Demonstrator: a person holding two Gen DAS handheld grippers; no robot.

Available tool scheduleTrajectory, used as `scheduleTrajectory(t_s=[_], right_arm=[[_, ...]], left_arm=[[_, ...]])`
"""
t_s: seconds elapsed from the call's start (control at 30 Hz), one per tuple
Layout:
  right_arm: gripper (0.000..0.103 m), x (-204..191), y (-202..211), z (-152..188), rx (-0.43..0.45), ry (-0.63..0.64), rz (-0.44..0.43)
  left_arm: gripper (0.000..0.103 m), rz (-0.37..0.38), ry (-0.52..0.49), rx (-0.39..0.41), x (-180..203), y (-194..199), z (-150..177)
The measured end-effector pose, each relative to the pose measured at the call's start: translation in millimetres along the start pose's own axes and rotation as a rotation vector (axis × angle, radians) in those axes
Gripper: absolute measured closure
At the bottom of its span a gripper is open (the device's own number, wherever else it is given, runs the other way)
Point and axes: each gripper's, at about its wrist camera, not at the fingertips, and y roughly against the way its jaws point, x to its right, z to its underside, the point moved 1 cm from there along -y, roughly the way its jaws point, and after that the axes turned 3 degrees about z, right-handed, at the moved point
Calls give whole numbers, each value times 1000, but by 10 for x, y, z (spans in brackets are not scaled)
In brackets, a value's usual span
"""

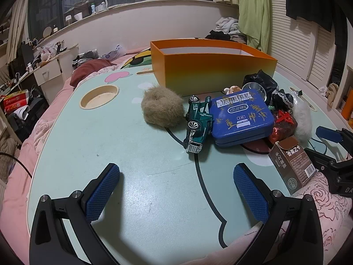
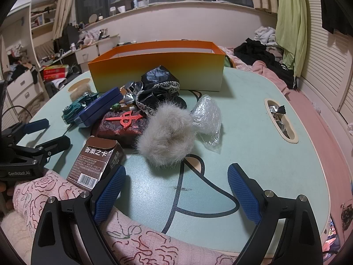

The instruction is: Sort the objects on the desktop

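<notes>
My left tool (image 1: 176, 190) is spread wide and holds nothing; both blue pads hang over bare pale-green surface (image 1: 132, 154) and touch none of the clutter. Ahead of it, slightly right, the green toy car (image 1: 197, 124) lies on its side, pressed against the blue tin (image 1: 240, 118). The tan fur ball (image 1: 162, 106) sits just left of the car, and the orange box (image 1: 211, 66) stands open beyond them all.

My right tool (image 2: 176, 190) is released just as wide, nothing between its pads. Its left pad (image 2: 110, 196) lies close beside the brown carton (image 2: 97, 163); I cannot tell whether they touch. Straight ahead sits the pale fur puff (image 2: 166, 133), near the pads but apart from them. A crumpled clear plastic bag (image 2: 207, 119) rests just right of the puff, a dark red pouch (image 2: 123, 128) with a red ornament on top to its left, and a black lace-trimmed bundle (image 2: 158, 86) beyond, against the box wall.

A pink rose-patterned cloth (image 2: 44, 194) covers the near edge, below the carton.
</notes>
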Motion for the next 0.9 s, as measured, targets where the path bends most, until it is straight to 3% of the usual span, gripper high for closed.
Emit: scheduleTrajectory(t_s=[0.9], right_arm=[[9, 15, 7, -4, 4, -4, -2]], left_arm=[[0, 0, 0, 1, 1, 9, 6]])
